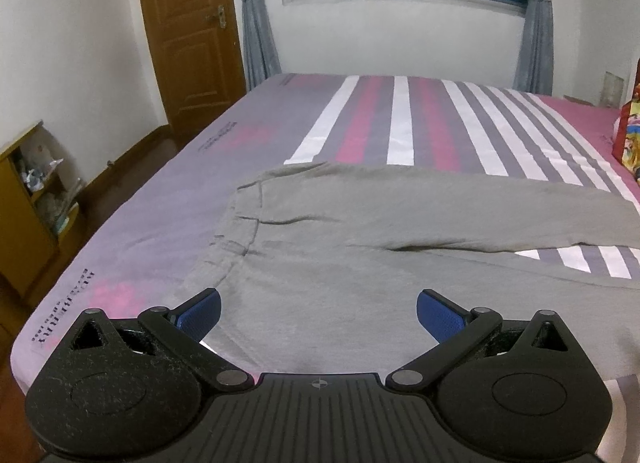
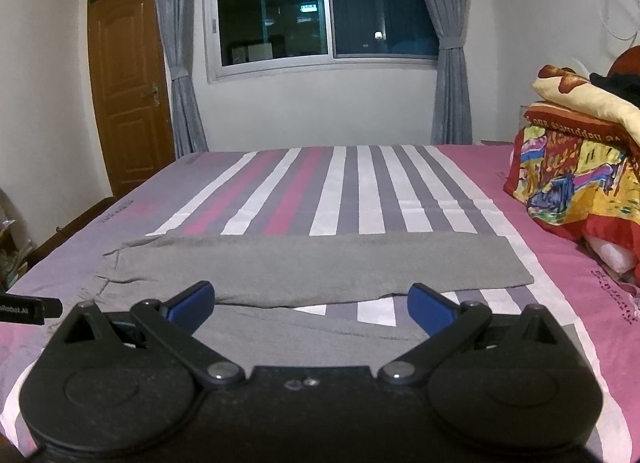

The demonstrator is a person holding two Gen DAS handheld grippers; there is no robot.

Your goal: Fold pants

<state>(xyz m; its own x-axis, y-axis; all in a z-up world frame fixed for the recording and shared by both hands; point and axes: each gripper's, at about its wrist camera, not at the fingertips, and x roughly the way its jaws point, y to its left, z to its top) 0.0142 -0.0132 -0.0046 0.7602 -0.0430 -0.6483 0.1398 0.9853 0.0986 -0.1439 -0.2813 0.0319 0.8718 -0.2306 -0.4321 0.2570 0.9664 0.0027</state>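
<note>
My left gripper (image 1: pixel 319 313) is spread wide, its blue pads (image 1: pixel 200 313) well apart and pinching nothing. It hangs over the near edge of the bed (image 1: pixel 132 223), above the upper part of the grey pants (image 1: pixel 340 223). The waistband (image 1: pixel 236 231) lies ahead of my left pad, turned toward the bed's left edge, and the grey cloth runs under and between both pads.

My right gripper (image 2: pixel 312 305) is spread just as wide and also holds nothing. It is over the near edge too, farther toward the bed's right side. The pants (image 2: pixel 312 263) lie flat across the striped sheet (image 2: pixel 340 191), lengthwise along the near edge: the far leg (image 2: pixel 360 267) stretches right, ahead of my pads, its cuff end (image 2: pixel 636 279) stopping short of the pink band at the right side. The near leg (image 2: pixel 288 329) passes beneath and between my pads, and a strip of sheet shows between the two legs.

A colourful bundle of bedding (image 2: pixel 580 167) sits by the bed's right edge, well apart from the pants.
</note>
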